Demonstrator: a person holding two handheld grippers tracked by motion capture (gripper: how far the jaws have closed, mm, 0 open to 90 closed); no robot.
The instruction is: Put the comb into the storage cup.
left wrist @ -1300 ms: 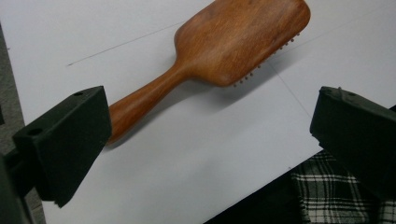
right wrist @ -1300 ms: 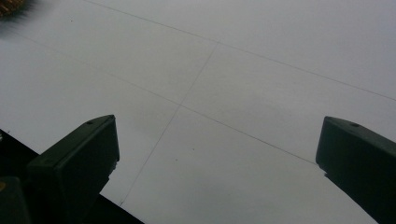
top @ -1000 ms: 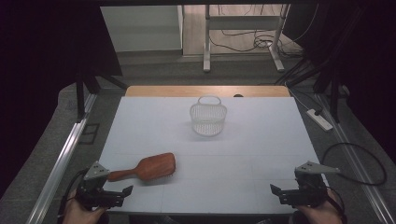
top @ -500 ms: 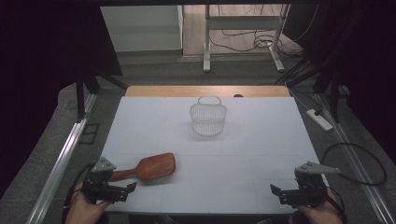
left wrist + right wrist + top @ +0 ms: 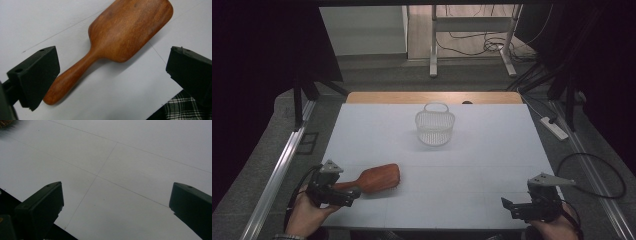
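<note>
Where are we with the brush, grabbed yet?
Not yet. Nothing looks done: the brush lies flat on the table, and the basket stands apart from it. In hand: the left gripper is open around the handle. Left: closing and lifting. The right gripper waits, open.

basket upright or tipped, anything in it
Upright: the basket stands on the table, rim and handle up. It looks empty through its mesh.

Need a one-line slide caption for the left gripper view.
Open left gripper poised over the wooden hairbrush lying on the white table.
</note>
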